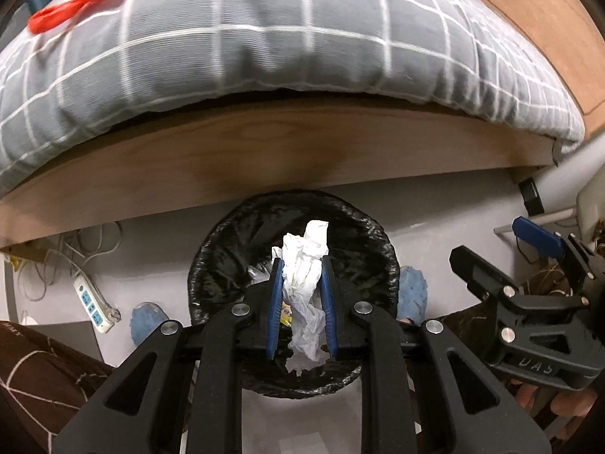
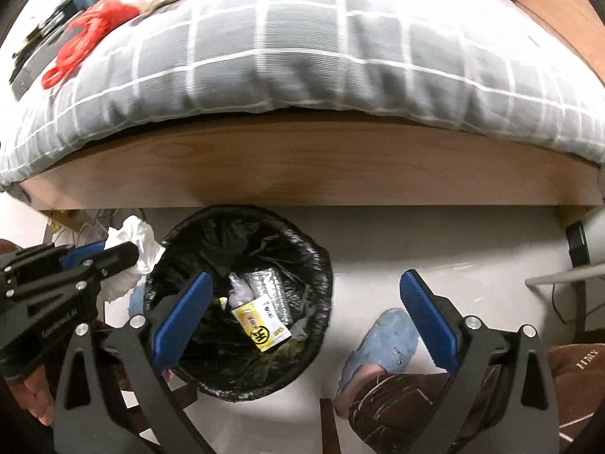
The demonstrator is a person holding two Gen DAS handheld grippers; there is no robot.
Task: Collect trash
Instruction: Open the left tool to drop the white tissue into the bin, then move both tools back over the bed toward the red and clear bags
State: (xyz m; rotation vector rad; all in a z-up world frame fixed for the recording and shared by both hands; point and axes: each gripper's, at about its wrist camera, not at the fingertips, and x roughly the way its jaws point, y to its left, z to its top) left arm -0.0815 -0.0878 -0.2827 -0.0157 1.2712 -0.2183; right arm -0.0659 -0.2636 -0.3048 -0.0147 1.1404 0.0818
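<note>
My left gripper (image 1: 301, 265) is shut on a crumpled white tissue (image 1: 304, 276) and holds it above the black-lined trash bin (image 1: 223, 261) on the floor by the bed. In the right wrist view the left gripper (image 2: 124, 251) and the tissue (image 2: 136, 242) sit at the bin's left rim (image 2: 166, 249). My right gripper (image 2: 306, 280) is open and empty, over the bin's right side. It also shows at the right of the left wrist view (image 1: 491, 242). Inside the bin lie a yellow packet (image 2: 262, 327) and a silvery wrapper (image 2: 272, 287).
A bed with a grey checked duvet (image 1: 287, 38) and wooden frame (image 1: 264, 147) stands behind the bin. A red plastic bag (image 2: 83, 38) lies on the bed. A power strip (image 1: 90, 299) and cables lie on the floor at left. Blue slippers (image 2: 382, 344) flank the bin.
</note>
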